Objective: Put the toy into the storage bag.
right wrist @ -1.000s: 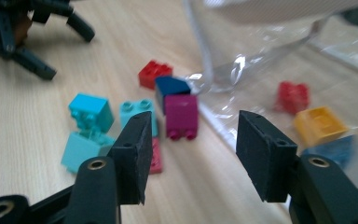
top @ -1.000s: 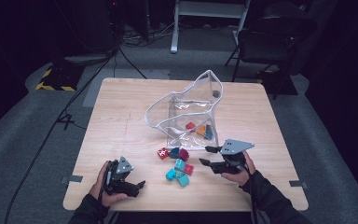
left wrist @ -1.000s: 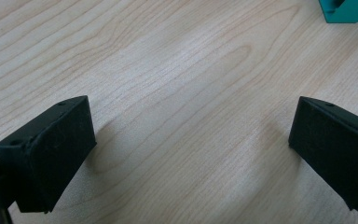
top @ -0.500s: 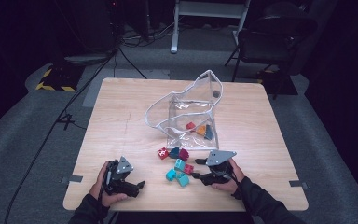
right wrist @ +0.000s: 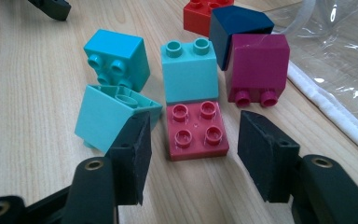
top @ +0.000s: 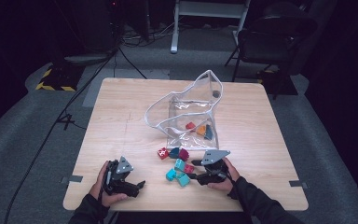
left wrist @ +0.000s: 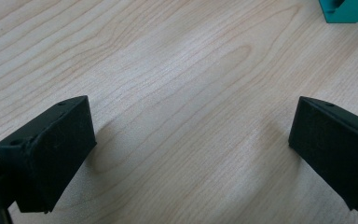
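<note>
Near the surface's front edge, the right hand-held gripper [right wrist: 193, 154] has its matte jaws spread, flanking a flat studded pink brick [right wrist: 196, 129]; the left hand-held gripper [left wrist: 191, 154] is spread over bare woodgrain. Beyond, glossy bricks, then a crinkled clear plastic bag [top: 191, 112].

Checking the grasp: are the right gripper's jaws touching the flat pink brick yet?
Apart. The right gripper view shows bare table on either side of the flat pink brick, inside the right gripper jaws.

floor: grey carpet [top: 23, 140] | table [top: 121, 116]: light wood | dark chair [top: 270, 37] behind | room: dim
</note>
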`<action>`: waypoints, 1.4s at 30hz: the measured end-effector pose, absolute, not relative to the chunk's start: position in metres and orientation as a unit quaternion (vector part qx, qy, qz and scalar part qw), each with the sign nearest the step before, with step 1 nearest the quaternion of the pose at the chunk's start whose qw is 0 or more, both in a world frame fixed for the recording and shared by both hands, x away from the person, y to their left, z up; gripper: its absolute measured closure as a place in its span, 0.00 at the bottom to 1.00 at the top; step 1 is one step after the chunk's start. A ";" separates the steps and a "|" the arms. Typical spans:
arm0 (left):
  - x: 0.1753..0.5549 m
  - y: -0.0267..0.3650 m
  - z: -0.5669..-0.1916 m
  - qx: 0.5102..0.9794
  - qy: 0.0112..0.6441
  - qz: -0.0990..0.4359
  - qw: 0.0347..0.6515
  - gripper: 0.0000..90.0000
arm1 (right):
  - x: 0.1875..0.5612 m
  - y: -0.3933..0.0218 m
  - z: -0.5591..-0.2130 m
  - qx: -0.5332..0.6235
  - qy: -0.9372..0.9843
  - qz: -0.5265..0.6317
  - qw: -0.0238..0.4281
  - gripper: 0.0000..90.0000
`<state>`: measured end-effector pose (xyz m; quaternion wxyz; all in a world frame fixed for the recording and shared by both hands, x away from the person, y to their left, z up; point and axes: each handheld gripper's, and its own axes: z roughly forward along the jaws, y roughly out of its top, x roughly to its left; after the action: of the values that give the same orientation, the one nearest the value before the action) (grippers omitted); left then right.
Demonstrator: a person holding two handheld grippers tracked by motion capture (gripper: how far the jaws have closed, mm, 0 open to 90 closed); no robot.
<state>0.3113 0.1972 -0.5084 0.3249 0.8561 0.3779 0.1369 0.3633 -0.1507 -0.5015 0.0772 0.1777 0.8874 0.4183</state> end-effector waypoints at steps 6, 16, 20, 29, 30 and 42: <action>0.311 0.197 -0.508 0.856 0.378 0.137 0.325 0.01 | 0.365 -0.147 -0.505 0.181 0.890 0.411 0.078 0.51; 0.311 0.197 -0.508 0.856 0.378 0.137 0.324 0.01 | 0.365 -0.144 -0.506 0.179 0.893 0.405 0.087 0.55; 0.311 0.197 -0.508 0.856 0.378 0.137 0.325 0.01 | 0.365 -0.145 -0.505 0.178 0.892 0.406 0.089 0.64; 0.311 0.197 -0.508 0.856 0.378 0.137 0.325 0.01 | 0.363 -0.148 -0.504 0.178 0.892 0.406 0.088 0.66; 0.311 0.197 -0.508 0.856 0.378 0.137 0.325 0.01 | 0.362 -0.150 -0.503 0.178 0.892 0.406 0.090 0.66; 0.311 0.197 -0.508 0.856 0.378 0.137 0.325 0.01 | 0.364 -0.188 -0.482 0.206 0.868 0.438 0.111 0.66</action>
<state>0.3113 0.1972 -0.5084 0.3246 0.8560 0.3783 0.1373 0.3638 -0.1879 -0.4819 0.1112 0.2057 0.8682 0.4376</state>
